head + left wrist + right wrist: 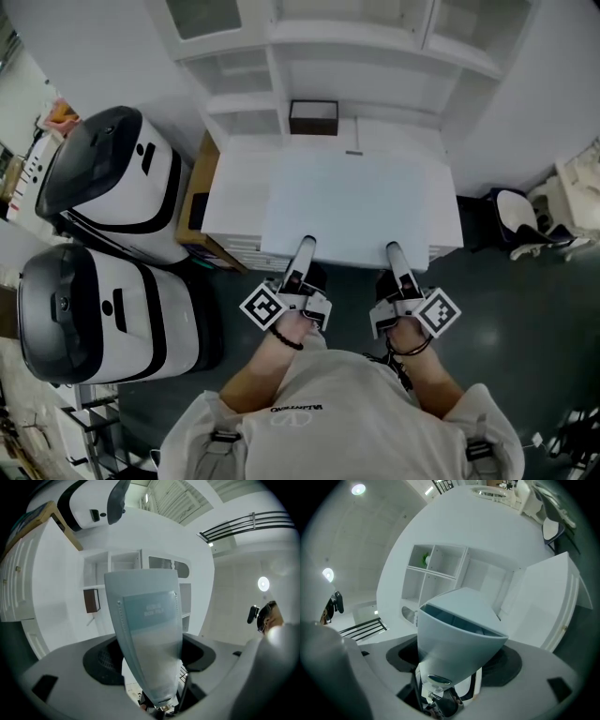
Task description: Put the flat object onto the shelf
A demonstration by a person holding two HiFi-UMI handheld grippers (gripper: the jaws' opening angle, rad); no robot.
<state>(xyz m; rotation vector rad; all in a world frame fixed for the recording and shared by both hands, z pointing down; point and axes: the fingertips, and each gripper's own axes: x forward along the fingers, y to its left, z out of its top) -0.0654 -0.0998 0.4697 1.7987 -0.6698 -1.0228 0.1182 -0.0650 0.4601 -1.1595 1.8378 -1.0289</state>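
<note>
The flat object [361, 202] is a wide, pale blue-white case, held level over the white counter in front of the white shelf unit [375, 52]. My left gripper [302, 258] clamps its near edge left of centre. My right gripper [396, 261] clamps the same edge further right. In the left gripper view the flat object [147, 634] stands edge-on between the jaws, a label pocket on its narrow side, with the shelf unit [117, 571] behind. The right gripper view shows the flat object [457, 630] filling the jaws, shelf compartments [438, 569] beyond.
A dark brown box [313, 117] sits on a low shelf. Two big white-and-black machines [112, 173] [94, 319] stand at the left, next to a wooden panel [195, 202]. A white chair [517, 220] is at the right. Something green [425, 559] sits in an upper compartment.
</note>
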